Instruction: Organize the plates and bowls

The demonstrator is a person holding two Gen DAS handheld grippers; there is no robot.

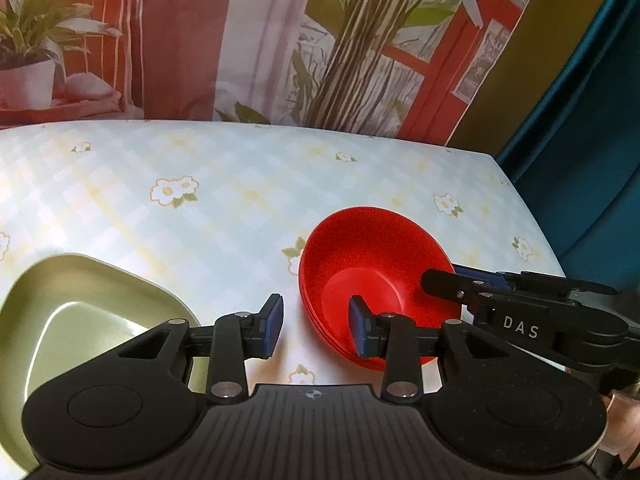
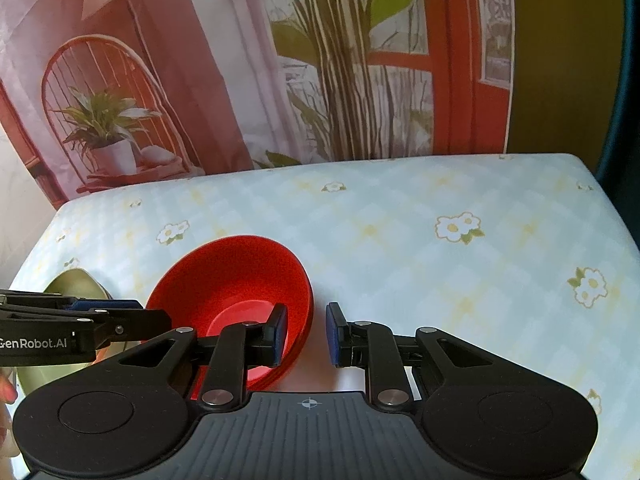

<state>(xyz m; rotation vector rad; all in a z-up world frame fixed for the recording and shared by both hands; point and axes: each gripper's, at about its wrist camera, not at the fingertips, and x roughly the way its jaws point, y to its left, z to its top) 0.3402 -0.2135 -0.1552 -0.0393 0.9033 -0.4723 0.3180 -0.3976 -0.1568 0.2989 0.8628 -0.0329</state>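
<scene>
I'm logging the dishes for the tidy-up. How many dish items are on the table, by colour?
Red bowl stack: 1 (nested bowls; how many, I cannot tell)
Green plate: 1
Total: 2 on the table

A stack of glossy red bowls (image 1: 372,280) sits upright and nested on the pale flowered surface (image 1: 224,208), its rims slightly offset, while a shallow olive-green plate (image 1: 84,316) with rounded corners lies flat nearby, apart from it.
</scene>
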